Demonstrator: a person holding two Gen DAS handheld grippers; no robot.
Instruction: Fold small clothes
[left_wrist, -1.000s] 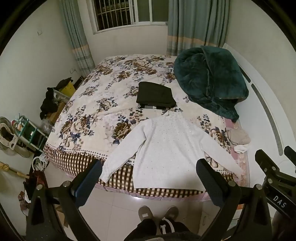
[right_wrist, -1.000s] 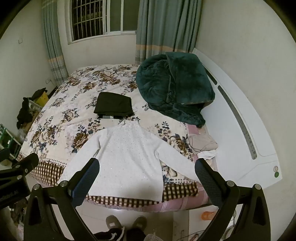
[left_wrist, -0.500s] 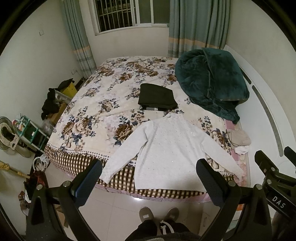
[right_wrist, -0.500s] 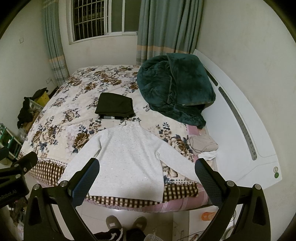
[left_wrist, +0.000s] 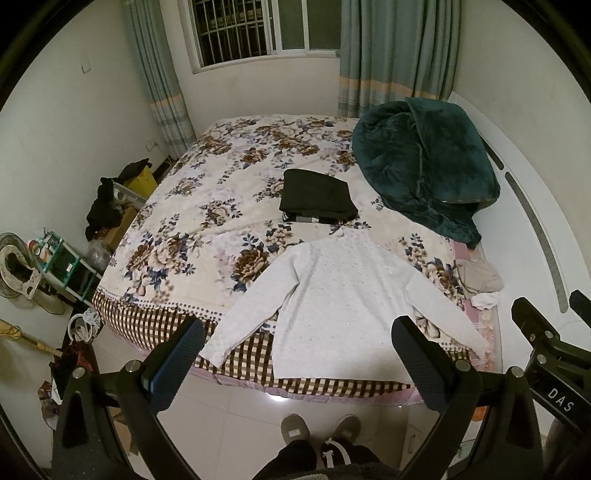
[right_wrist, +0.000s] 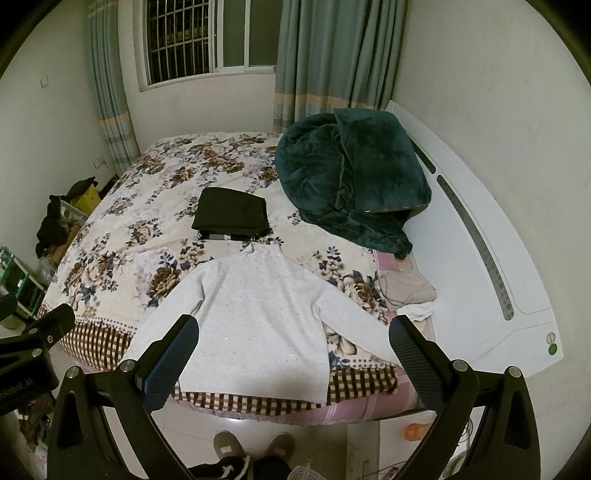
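Note:
A white knit sweater (left_wrist: 343, 295) (right_wrist: 258, 310) lies flat on the flowered bed, sleeves spread, its hem hanging over the near edge. Behind its collar rests a folded black garment (left_wrist: 317, 201) (right_wrist: 232, 216). My left gripper (left_wrist: 297, 354) hovers open above the floor in front of the bed, well short of the sweater, nothing between its fingers. My right gripper (right_wrist: 293, 350) is likewise open and empty, held high in front of the hem. Each gripper's frame shows at the edge of the other's view.
A dark green blanket (left_wrist: 424, 166) (right_wrist: 351, 177) is heaped at the bed's far right by the white headboard (right_wrist: 491, 266). Small beige and white cloths (right_wrist: 406, 291) lie at the right edge. Clutter and a shelf (left_wrist: 62, 262) crowd the floor on the left. The person's shoes (left_wrist: 321, 430) stand below.
Both grippers have drawn back and up slightly, so the bed and sweater look a little farther away. Both stay open; the sweater has not moved.

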